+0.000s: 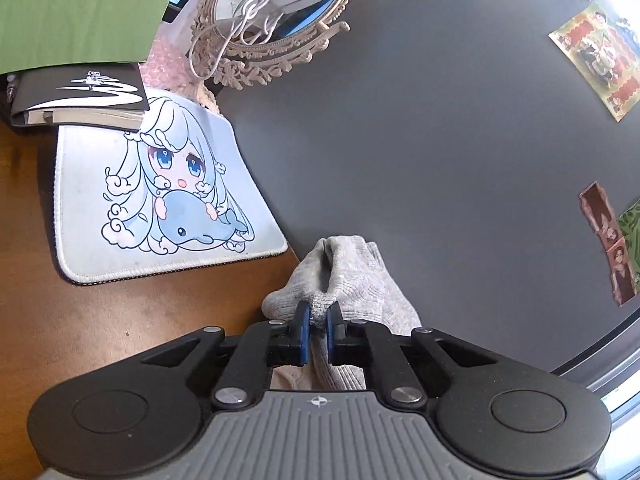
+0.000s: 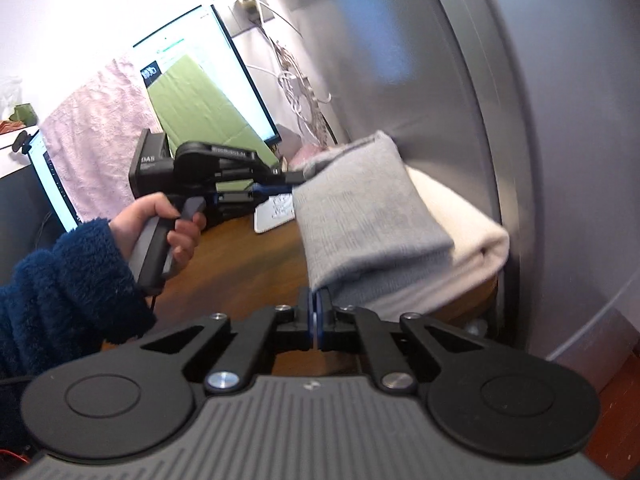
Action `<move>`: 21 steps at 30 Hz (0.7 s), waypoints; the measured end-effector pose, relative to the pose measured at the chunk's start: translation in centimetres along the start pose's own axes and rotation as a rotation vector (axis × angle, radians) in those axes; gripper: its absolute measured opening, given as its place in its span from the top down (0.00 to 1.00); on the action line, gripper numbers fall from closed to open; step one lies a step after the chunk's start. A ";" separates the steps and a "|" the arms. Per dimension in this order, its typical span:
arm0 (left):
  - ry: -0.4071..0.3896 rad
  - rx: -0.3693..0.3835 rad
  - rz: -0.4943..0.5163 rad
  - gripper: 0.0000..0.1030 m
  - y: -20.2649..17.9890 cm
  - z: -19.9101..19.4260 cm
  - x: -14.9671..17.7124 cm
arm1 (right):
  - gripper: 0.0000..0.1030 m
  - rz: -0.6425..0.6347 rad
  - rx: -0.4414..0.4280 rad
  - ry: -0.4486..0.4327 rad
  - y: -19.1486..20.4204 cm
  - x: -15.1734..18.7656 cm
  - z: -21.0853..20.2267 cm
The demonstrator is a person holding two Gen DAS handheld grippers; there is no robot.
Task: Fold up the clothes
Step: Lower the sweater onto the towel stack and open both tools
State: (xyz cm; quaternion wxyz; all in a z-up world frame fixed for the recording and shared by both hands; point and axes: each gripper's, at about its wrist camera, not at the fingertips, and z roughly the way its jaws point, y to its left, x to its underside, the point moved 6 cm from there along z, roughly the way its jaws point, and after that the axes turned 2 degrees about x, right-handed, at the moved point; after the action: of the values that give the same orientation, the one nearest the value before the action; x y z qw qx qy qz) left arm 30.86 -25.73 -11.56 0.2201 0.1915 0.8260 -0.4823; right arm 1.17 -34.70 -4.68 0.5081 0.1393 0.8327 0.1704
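A grey knitted garment (image 2: 360,216) hangs stretched between both grippers above the wooden desk (image 2: 240,248). My left gripper (image 1: 319,312) is shut on one bunched corner of the grey garment (image 1: 352,276); it also shows in the right wrist view (image 2: 290,184), held by a hand in a dark blue fleece sleeve. My right gripper (image 2: 317,300) is shut on the garment's near lower corner. A folded cream cloth (image 2: 452,220) lies on the desk under and behind the grey garment, against the grey wall.
A mouse pad with a cartoon girl (image 1: 160,196) lies on the desk, a black notebook (image 1: 80,96) on its far edge. An ornate mirror (image 1: 276,12) with white cables leans against the grey wall (image 1: 440,120). A monitor (image 2: 224,80) and pink towel (image 2: 96,136) stand behind.
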 end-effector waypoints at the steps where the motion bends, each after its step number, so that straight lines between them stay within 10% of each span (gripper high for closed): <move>1: 0.004 0.003 -0.003 0.93 0.0 0.0 0.1 | 1.00 0.011 -0.002 0.009 -0.1 0.3 0.0; 13: 0.000 -0.011 0.008 0.88 -0.7 -2.1 0.8 | 0.94 -0.051 0.015 -0.130 0.3 -4.4 -1.0; 21: -0.048 -0.060 0.338 0.93 -8.3 -3.6 2.5 | 0.94 -0.150 0.103 -0.070 -0.9 -3.2 4.1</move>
State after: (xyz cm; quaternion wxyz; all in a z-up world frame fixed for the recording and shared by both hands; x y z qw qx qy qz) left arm 23.77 -26.13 -5.44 0.3232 0.3095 0.7907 -0.4179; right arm 6.18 -36.22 -4.19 0.5405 0.1085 0.8301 0.0840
